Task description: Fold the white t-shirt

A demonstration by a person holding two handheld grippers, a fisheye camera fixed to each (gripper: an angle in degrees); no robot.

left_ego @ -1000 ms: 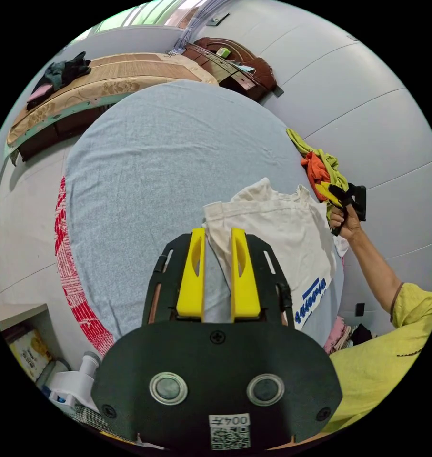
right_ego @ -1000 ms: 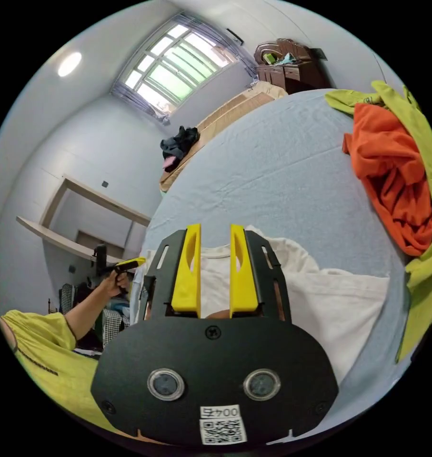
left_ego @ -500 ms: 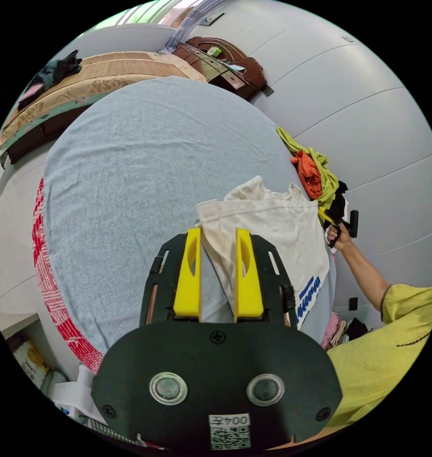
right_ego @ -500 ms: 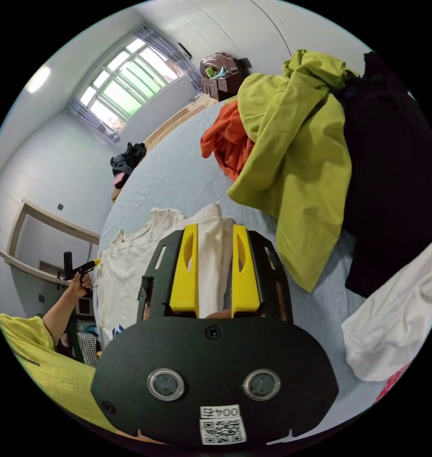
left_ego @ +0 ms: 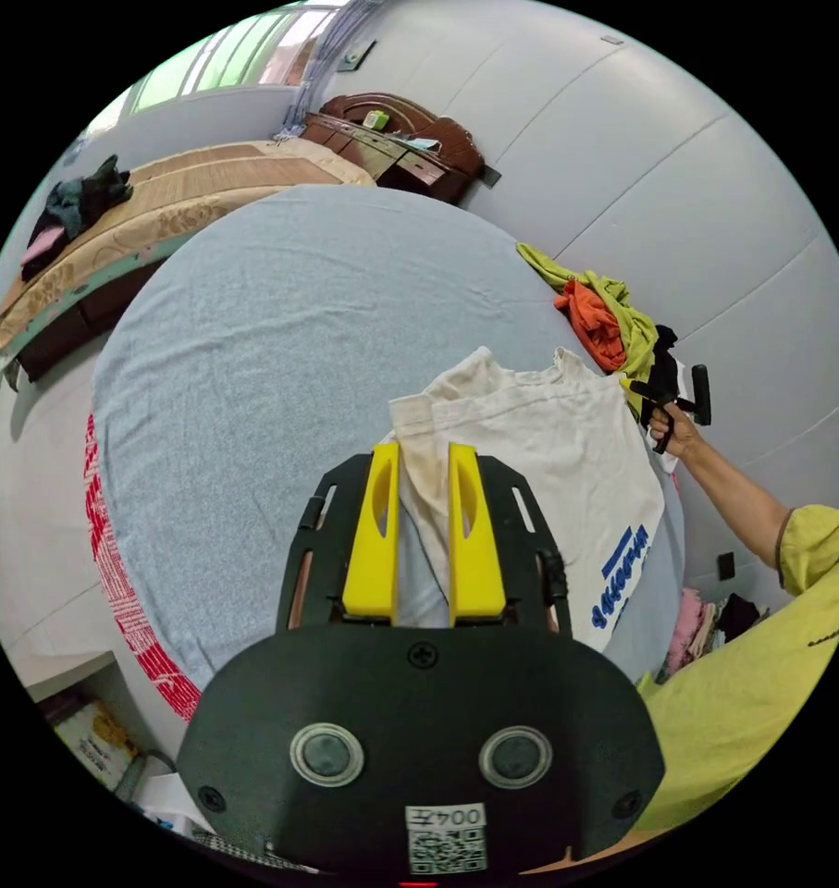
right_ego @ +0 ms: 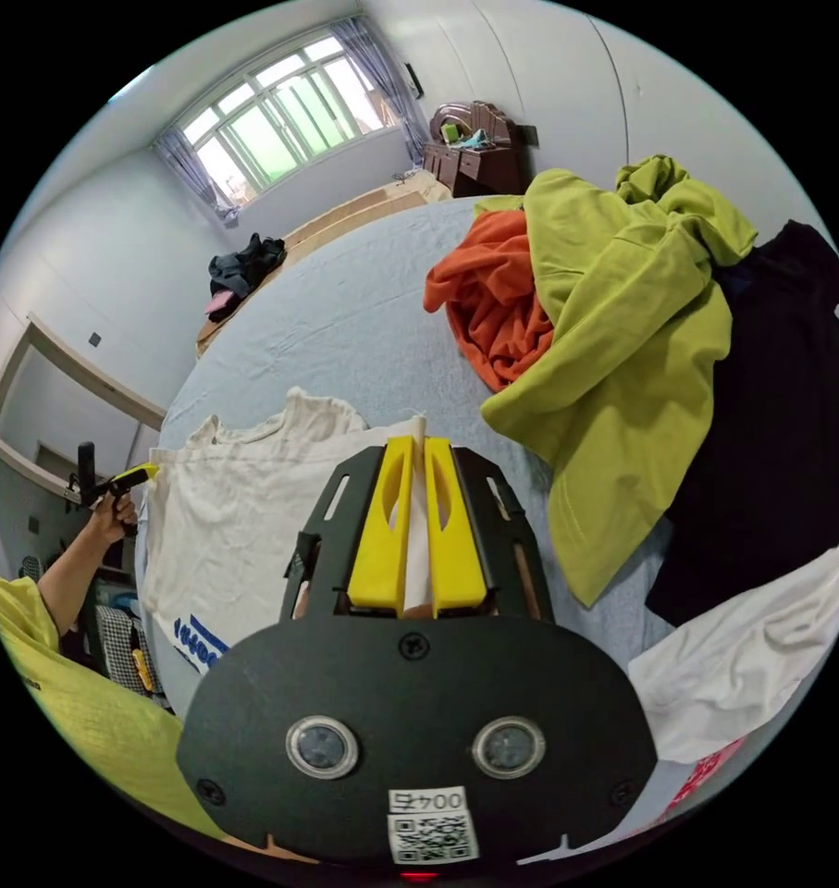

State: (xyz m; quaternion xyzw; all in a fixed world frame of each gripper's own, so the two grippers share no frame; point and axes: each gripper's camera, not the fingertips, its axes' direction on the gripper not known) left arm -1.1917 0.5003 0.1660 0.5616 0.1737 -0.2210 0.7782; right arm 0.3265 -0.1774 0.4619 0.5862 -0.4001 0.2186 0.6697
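The white t-shirt (left_ego: 539, 472) lies flat on the bed (left_ego: 280, 314), collar towards 12 o'clock, hem towards 5. Each hand-held gripper, left (left_ego: 422, 527) and right (right_ego: 417, 527), is clamped on a sleeve edge.

A home bedroom: bed (left_ego: 280, 305), wooden dresser (left_ego: 396, 157), window (right_ego: 280, 129)
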